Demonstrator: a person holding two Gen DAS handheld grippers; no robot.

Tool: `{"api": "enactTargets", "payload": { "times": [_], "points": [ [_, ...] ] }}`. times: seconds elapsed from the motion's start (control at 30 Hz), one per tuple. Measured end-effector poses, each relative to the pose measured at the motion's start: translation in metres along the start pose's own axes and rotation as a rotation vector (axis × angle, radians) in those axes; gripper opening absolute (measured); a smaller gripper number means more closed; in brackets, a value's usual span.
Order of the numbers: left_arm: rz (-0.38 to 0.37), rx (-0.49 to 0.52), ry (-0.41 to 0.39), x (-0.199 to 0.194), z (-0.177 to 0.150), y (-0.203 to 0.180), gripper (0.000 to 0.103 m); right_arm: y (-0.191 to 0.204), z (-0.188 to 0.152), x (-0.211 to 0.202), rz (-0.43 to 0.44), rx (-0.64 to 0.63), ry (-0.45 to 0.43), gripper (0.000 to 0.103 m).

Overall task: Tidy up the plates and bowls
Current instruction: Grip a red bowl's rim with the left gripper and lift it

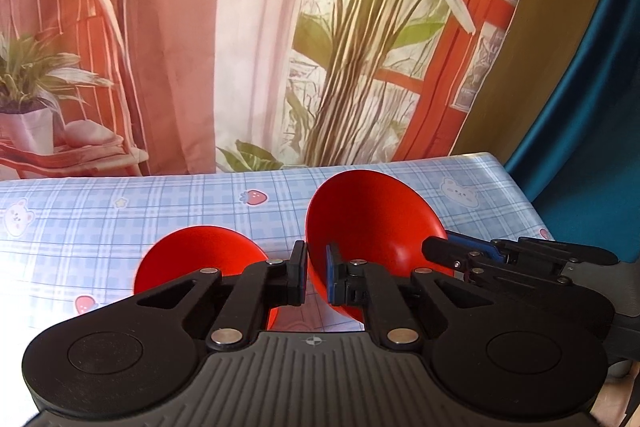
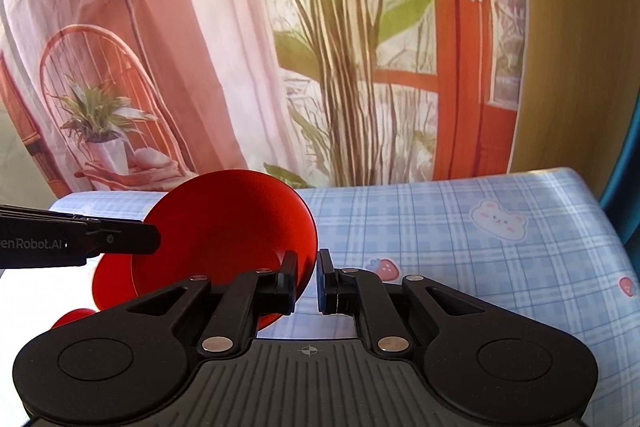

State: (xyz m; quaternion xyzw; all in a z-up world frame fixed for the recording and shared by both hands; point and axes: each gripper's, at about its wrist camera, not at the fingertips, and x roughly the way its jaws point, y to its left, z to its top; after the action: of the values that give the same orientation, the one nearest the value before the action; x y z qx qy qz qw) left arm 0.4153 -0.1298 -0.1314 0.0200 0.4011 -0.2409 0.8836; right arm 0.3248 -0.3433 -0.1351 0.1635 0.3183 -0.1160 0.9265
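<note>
Both tongs on one tilted red bowl, stacking not finished

Left tongs (image 1: 316, 273) pinch the rim of the raised red bowl (image 1: 376, 227); right tongs (image 2: 307, 281) pinch its opposite rim. It hangs over the desk (image 1: 160, 203), beside a second red bowl (image 1: 200, 259) lying lower; nesting looks still to do.

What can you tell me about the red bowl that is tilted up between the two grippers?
The tilted red bowl is round, plain, smooth and matte, plastic by its look. It is tipped nearly on edge over the checked tablecloth, its hollow facing the cameras. The left gripper pinches one rim, the right gripper the opposite rim. It is empty.
</note>
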Motion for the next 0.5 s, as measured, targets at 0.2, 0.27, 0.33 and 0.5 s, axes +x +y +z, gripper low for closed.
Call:
{"api": "enactTargets", "payload": {
  "times": [0.2, 0.27, 0.33, 0.5],
  "points": [
    [0.002, -0.01, -0.022, -0.028, -0.007, 0.012, 0.01, 0.023, 0.004, -0.019, 0.009, -0.036, -0.013, 0.009],
    [0.005, -0.013, -0.027, -0.034, -0.01, 0.016, 0.01, 0.032, 0.005, -0.025, 0.01, -0.049, -0.016, 0.009],
    [0.006, -0.018, -0.032, -0.041, -0.013, 0.021, 0.01, 0.041, 0.006, -0.03, 0.013, -0.062, -0.019, 0.009],
    [0.006, -0.031, -0.042, -0.057, -0.023, 0.033, 0.01, 0.061, 0.004, -0.039, 0.018, -0.087, -0.017, 0.009]
  ]
}}
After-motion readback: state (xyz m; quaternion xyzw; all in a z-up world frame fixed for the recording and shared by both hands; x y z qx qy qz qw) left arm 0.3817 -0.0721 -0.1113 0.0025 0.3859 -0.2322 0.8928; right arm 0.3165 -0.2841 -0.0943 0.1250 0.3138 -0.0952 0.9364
